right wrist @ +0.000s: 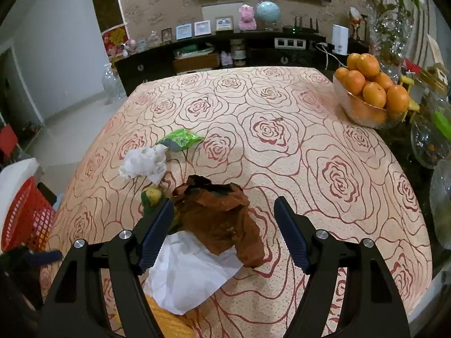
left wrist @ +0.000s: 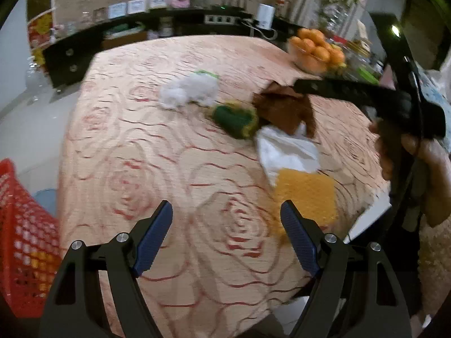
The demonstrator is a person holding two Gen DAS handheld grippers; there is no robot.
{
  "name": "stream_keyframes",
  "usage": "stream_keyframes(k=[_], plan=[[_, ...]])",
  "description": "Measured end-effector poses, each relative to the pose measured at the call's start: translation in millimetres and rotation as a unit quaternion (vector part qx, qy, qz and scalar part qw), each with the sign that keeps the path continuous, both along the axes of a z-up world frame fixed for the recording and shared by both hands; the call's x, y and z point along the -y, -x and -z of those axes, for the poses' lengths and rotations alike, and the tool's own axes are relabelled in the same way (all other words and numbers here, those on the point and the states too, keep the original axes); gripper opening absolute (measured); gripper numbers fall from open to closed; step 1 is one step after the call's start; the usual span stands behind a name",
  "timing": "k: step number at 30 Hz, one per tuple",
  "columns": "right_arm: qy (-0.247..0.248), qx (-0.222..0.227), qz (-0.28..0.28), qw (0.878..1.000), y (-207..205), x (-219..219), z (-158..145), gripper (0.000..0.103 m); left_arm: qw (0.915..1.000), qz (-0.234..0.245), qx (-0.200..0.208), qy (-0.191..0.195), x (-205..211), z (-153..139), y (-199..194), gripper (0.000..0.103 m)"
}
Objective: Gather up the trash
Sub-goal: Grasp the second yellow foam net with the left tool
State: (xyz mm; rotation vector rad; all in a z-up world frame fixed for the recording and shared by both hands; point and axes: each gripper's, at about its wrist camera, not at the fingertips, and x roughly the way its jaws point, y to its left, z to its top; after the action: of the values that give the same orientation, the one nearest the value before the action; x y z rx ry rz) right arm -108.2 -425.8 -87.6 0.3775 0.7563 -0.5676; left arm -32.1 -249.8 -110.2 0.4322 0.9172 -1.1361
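From the left wrist camera, the left gripper (left wrist: pixel 227 233) hung over the rose-patterned tablecloth (left wrist: pixel 141 140) with its blue-padded jaws spread wide and nothing between them. The picture was smeared, so detail was poor. Ahead of it the trash lay in a loose line across the cloth: a crumpled white tissue (left wrist: pixel 188 90), a green and yellow wrapper (left wrist: pixel 234 119), a crumpled brown paper bag (left wrist: pixel 284 109), a flat white sheet (left wrist: pixel 287 149) and, nearest the jaws, a yellow mesh piece (left wrist: pixel 305 194) just beside the right-hand finger. A red basket (left wrist: pixel 19 242) stood off the table's left edge, likely the place for the trash. On the right a hand (left wrist: pixel 422 163) held the other tool over the brown bag.

From the right wrist camera, the right gripper (right wrist: pixel 224 222) was likewise released, jaws apart and gripping nothing. The brown paper bag (right wrist: pixel 222 219) lay between and just beyond its fingers, partly over the white sheet (right wrist: pixel 186 276), with the green and yellow wrapper (right wrist: pixel 150 197) touching its left side. Farther off sat the white tissue (right wrist: pixel 145 163) and a green packet (right wrist: pixel 180 139). A bowl of oranges (right wrist: pixel 369 95) stood well apart at the far right, and the red basket (right wrist: pixel 26 214) showed at the left.

To my eye the collecting was at an approach step, with no piece yet lifted. The next move seemed to call for lowering the right jaws around the bag and pinching its crumpled top without dragging the sheet beneath.
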Motion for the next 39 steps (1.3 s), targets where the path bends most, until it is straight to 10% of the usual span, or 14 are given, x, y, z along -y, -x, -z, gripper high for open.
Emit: stream_keyframes(k=[15, 29, 39], plan=[[-0.006, -0.001, 0.005, 1.0, 2.3, 2.6, 2.9, 0.071, 0.9949, 0.057, -0.083, 0.001, 41.3, 30.4, 22.6, 0.075], [-0.019, 0.007, 0.043, 0.999, 13.8, 18.1, 4.4, 0.071, 0.9915, 0.075, -0.106, 0.004, 49.0, 37.0, 25.0, 0.023], [0.005, 0.0, 0.011, 1.0, 4.8, 5.2, 2.8, 0.071, 0.9924, 0.05, -0.108, 0.032, 29.8, 24.6, 5.2, 0.011]])
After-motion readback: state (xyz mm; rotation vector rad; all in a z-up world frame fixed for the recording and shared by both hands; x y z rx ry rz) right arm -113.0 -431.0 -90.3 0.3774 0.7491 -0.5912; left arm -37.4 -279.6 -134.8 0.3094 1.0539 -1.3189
